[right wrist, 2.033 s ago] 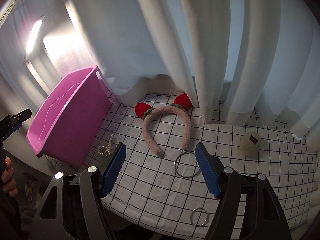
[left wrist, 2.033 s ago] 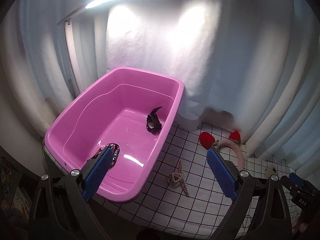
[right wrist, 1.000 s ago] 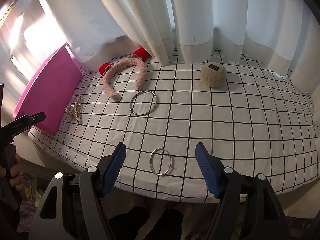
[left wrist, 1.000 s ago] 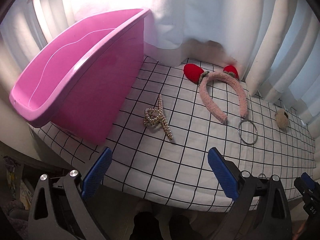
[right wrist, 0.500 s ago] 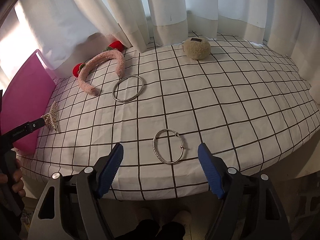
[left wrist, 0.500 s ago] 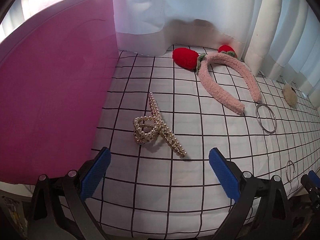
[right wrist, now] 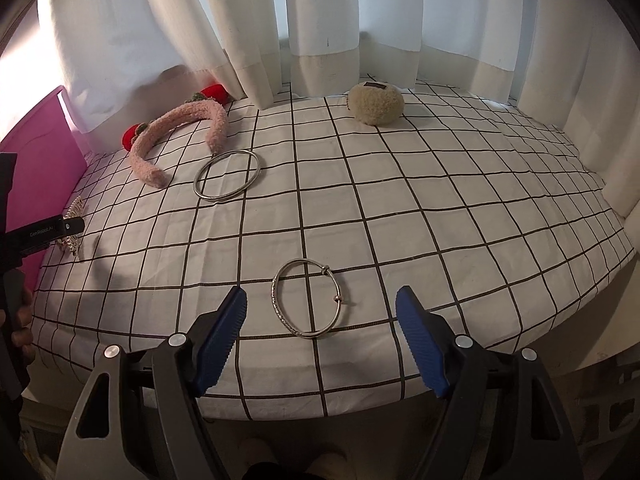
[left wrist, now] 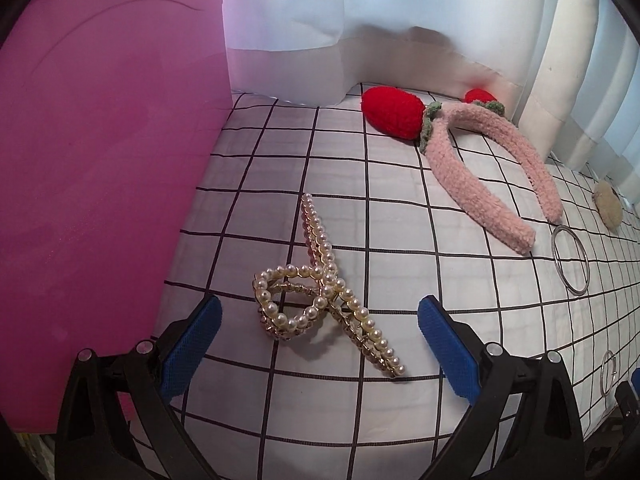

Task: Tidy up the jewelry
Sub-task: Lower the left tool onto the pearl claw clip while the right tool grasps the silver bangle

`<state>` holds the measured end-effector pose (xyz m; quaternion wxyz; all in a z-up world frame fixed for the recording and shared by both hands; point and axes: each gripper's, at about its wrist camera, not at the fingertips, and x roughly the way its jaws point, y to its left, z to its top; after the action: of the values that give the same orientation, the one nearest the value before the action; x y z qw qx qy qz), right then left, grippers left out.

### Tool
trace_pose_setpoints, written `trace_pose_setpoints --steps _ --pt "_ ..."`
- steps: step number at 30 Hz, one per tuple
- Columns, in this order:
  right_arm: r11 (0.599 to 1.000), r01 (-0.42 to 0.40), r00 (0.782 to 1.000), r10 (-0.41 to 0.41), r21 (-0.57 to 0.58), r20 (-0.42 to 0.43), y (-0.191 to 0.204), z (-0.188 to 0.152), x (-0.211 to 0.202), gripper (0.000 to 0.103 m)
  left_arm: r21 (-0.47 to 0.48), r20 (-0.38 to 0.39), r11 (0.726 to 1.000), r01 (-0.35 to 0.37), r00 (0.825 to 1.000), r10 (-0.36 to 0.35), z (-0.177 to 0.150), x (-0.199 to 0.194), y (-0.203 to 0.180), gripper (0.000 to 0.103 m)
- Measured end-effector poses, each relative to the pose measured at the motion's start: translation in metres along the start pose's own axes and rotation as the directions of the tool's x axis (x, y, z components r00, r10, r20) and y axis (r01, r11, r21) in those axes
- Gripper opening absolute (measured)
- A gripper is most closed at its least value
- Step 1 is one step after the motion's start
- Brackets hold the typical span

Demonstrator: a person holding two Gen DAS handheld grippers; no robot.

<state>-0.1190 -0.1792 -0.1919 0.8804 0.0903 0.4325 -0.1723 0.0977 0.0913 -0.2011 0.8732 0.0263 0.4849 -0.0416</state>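
A pearl hair clip (left wrist: 320, 284) lies on the checked cloth beside the pink bin (left wrist: 100, 160). My left gripper (left wrist: 320, 340) is open and empty, with its blue pads on either side of the clip's near end. My right gripper (right wrist: 320, 328) is open and empty, just in front of a thin silver bangle (right wrist: 308, 298). A larger silver ring (right wrist: 227, 175), a pink fuzzy headband with red strawberries (right wrist: 180, 128) and a beige pom-pom (right wrist: 375, 102) lie farther back.
White curtains (right wrist: 320, 20) hang along the back of the table. The pink bin wall stands at the left (right wrist: 36, 148). The left tool and the hand holding it show at the left edge of the right wrist view (right wrist: 24, 240). The table's front edge is just below both grippers.
My left gripper left the bin, swung right and came down close to the pearl clip. My right gripper dropped toward the small silver bangle. Both stayed open.
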Motion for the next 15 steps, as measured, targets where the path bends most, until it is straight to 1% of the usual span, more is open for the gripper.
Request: trace_pose_setpoints --steps 4,9,12,14,15 --pt "1.000 0.001 1.000 -0.001 0.010 0.001 0.002 -0.002 0.003 0.074 0.006 0.010 1.000 -0.010 1.000 0.010 0.004 0.004 0.001 0.097" --pt "1.000 0.004 1.000 -0.003 -0.010 0.021 0.008 -0.002 0.002 0.074 0.008 0.003 1.000 -0.010 1.000 0.010 0.007 0.011 0.003 0.097" --pt "1.000 0.002 1.000 -0.001 -0.014 0.017 0.009 -0.003 0.004 0.074 0.016 -0.011 1.000 0.000 1.000 0.000 0.008 0.017 0.001 0.097" --pt "1.000 0.017 1.000 -0.017 -0.020 0.023 0.010 -0.004 0.004 0.074 0.023 -0.030 1.000 -0.001 1.000 0.001 0.010 0.024 0.000 0.097" --pt "0.999 0.024 1.000 -0.024 -0.024 0.018 0.010 -0.004 0.006 0.074 0.018 -0.025 1.000 0.004 1.000 -0.004 0.010 0.025 0.000 0.097"
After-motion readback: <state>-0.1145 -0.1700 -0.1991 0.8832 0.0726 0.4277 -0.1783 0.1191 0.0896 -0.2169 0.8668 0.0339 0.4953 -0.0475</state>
